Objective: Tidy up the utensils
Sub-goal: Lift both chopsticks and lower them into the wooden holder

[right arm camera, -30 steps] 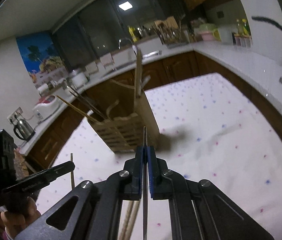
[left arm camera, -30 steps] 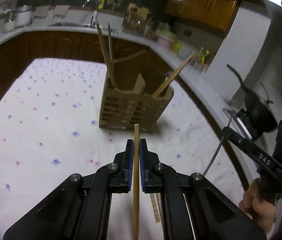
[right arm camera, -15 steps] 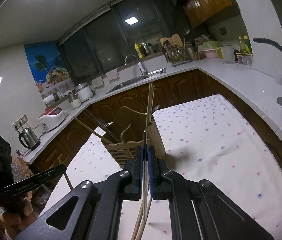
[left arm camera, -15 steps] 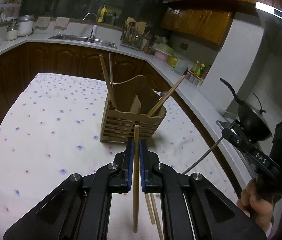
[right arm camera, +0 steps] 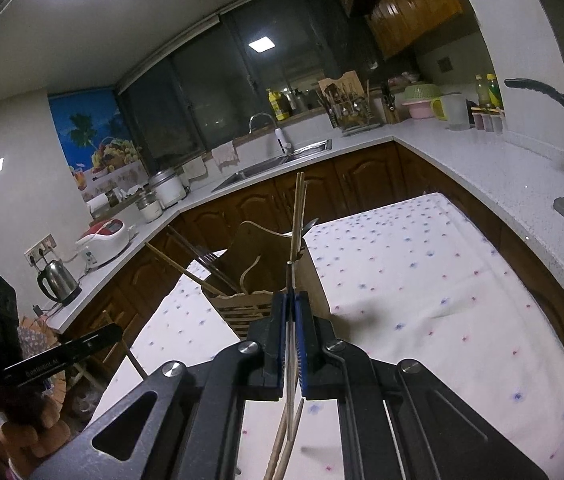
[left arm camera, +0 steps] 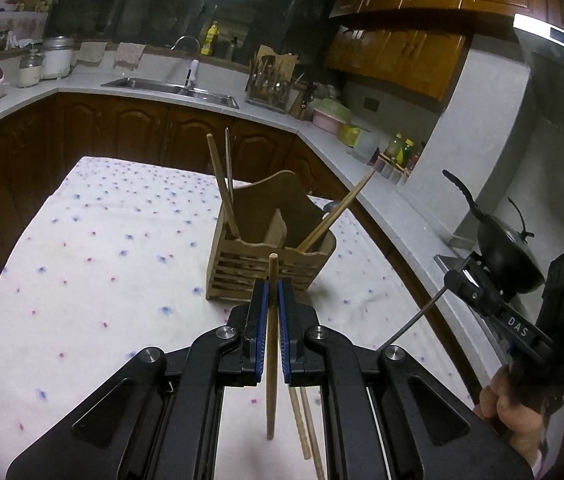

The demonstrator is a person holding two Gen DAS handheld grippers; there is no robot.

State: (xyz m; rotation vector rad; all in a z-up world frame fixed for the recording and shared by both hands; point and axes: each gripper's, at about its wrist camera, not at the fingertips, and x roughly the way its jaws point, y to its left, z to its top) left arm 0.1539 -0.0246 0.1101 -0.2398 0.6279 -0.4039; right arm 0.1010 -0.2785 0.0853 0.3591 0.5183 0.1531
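Note:
My left gripper (left arm camera: 271,285) is shut on a wooden chopstick (left arm camera: 270,344), which stands upright between the blue pads above the table. Just ahead is the slatted wooden utensil holder (left arm camera: 265,260), with several chopsticks (left arm camera: 221,188) leaning in it. My right gripper (right arm camera: 290,297) is shut on a thin metal chopstick (right arm camera: 290,360), close in front of the same holder (right arm camera: 257,280). In the left wrist view the right gripper (left arm camera: 452,280) shows at the far right with the metal stick (left arm camera: 414,320) slanting down. Two wooden chopsticks (left arm camera: 302,420) lie on the cloth below.
The table wears a white cloth with small flowers (left arm camera: 101,260). An L-shaped counter (right arm camera: 462,160) runs behind it and to the right, with a sink (left arm camera: 169,88) and jars. A black wok (left arm camera: 506,256) sits on the stove at the right. A hand (left arm camera: 514,412) holds the right gripper.
Both grippers have risen a little with their chopsticks still held and tilted upward, so the holder sits lower in both views. The loose chopsticks on the cloth have come into sight.

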